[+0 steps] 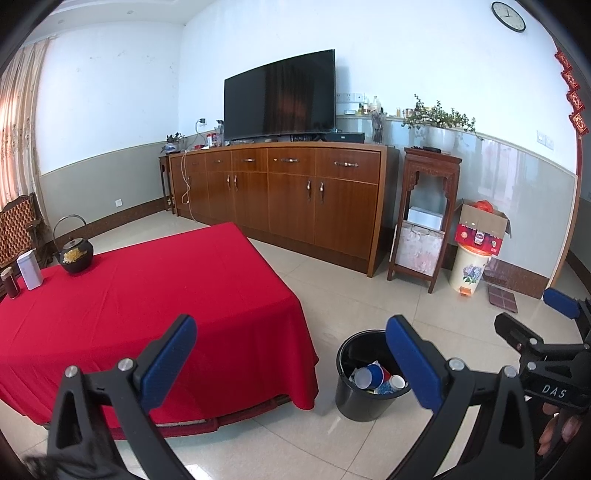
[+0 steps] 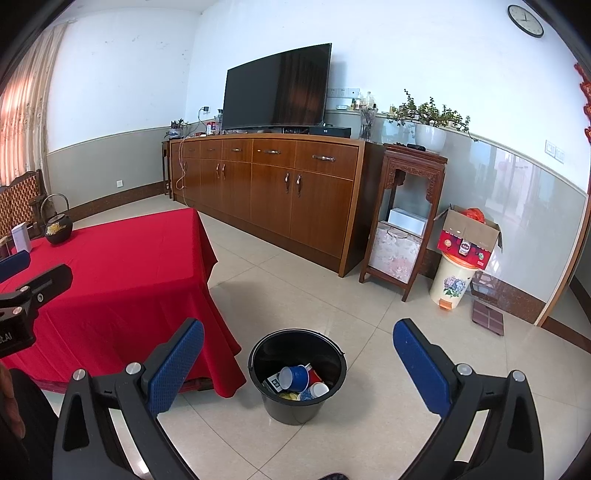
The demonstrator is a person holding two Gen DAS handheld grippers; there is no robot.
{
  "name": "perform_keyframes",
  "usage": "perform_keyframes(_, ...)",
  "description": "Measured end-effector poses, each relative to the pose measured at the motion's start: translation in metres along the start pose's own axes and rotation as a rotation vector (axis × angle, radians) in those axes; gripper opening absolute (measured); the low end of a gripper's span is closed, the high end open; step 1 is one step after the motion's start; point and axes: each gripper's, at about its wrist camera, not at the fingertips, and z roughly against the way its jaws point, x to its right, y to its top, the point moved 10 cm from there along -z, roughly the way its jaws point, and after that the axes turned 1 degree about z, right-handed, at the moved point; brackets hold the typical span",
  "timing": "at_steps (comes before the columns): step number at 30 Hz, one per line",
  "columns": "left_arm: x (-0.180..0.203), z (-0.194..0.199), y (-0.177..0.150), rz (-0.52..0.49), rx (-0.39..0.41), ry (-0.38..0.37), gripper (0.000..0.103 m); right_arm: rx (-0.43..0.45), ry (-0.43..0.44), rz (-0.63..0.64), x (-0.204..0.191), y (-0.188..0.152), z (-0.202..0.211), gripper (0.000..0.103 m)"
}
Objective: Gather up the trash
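- Two claws: left [image 1: 291, 354], right [image 2: 299, 358].
- One black bin [image 2: 258, 373], with about three cups in it [image 2: 294, 376].
- One bench [image 1: 147, 288] carrying one kettle [image 1: 75, 254], one white tin [image 1: 29, 268], one dark jar [image 1: 10, 282].
- One TV [image 1: 280, 96].
- One clock [image 1: 508, 16].

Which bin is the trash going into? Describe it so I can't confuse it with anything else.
Find the table with the red cloth; on the floor tiles just off its near corner stands the black bucket. It holds paper cups, unlike the lidded cream floral bin by the wall.
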Motion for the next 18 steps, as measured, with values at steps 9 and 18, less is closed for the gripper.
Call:
perform_keyframes(9,-0.0015,-0.0008,0.0002,-0.027,0.012,0.023,0.103,0.001,-0.001,0.000,0.0027,-0.0002,-0.0002,0.103)
perform_keyframes(18,-0.0025,-0.0007,0.0048,-0.028,0.023,-0.010,0.103,0.000,0.001,-0.001,0.0039,-0.0002,-0.0004,0.103)
